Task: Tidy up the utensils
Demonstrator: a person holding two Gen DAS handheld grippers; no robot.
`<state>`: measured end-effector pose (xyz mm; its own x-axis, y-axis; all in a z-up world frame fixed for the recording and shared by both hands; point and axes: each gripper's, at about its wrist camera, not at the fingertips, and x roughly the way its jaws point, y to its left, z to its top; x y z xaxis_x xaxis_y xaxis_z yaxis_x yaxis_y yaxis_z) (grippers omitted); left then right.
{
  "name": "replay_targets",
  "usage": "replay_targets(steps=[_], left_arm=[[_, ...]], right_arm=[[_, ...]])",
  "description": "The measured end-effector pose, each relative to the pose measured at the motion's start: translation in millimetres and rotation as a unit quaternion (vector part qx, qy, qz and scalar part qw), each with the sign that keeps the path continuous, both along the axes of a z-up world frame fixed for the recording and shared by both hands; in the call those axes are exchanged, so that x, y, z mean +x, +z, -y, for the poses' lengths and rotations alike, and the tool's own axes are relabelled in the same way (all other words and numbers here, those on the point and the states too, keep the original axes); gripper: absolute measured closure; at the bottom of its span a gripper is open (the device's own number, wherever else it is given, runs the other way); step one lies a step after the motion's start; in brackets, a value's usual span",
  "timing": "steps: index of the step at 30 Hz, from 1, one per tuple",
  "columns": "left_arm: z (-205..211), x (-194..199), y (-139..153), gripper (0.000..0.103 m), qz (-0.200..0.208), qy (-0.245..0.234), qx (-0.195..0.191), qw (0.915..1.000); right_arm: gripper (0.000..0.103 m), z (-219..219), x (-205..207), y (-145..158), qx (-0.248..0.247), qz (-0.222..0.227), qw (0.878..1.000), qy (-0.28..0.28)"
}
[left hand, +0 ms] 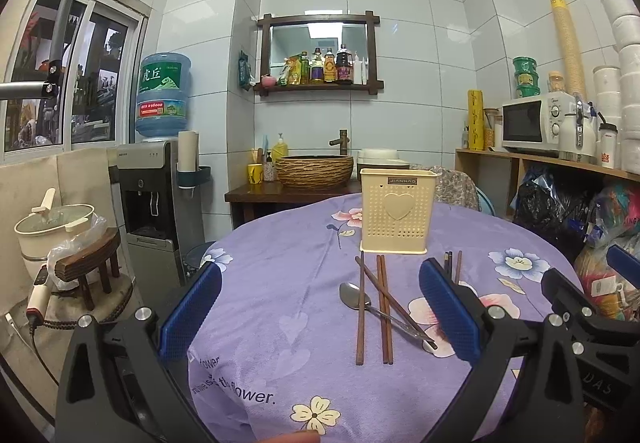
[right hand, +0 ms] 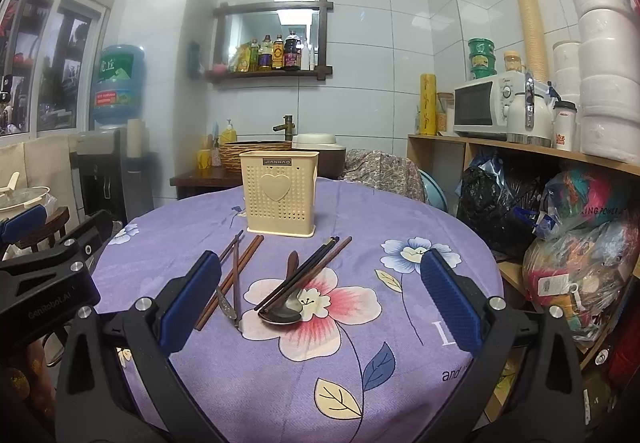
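A cream perforated utensil holder (left hand: 398, 211) (right hand: 280, 195) stands upright on the purple floral tablecloth (left hand: 280, 283) (right hand: 400, 323). In front of it lie brown chopsticks (left hand: 362, 307) (right hand: 240, 267) crossed over a metal spoon (left hand: 354, 295). To their right a second spoon (right hand: 282, 313) lies under dark chopsticks (right hand: 308, 267). My left gripper (left hand: 320, 311) hangs open above the near table edge, facing the brown chopsticks. My right gripper (right hand: 320, 299) is open too, facing the dark chopsticks and spoon. Neither holds anything. Each gripper shows in the other's view, the right (left hand: 580, 303) and the left (right hand: 52, 275).
A water dispenser (left hand: 156, 183) and a stool (left hand: 88, 267) beside a pot stand left of the table. A shelf with a microwave (right hand: 480, 109) and stuffed bags (right hand: 580, 243) runs along the right. A basin (left hand: 316, 171) sits behind the table.
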<state>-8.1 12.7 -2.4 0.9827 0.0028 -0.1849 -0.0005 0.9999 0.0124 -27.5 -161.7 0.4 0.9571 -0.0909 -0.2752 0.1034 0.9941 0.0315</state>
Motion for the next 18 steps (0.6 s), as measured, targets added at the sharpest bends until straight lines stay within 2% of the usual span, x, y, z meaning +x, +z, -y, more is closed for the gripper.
replay_targets(steps=[18], left_arm=[[-0.6,3.3,-2.1,0.005,-0.003,-0.001,0.003,1.0000]], right_arm=[[0.005,4.7,1.4,-3.2,0.003,-0.001,1.000,-0.003]])
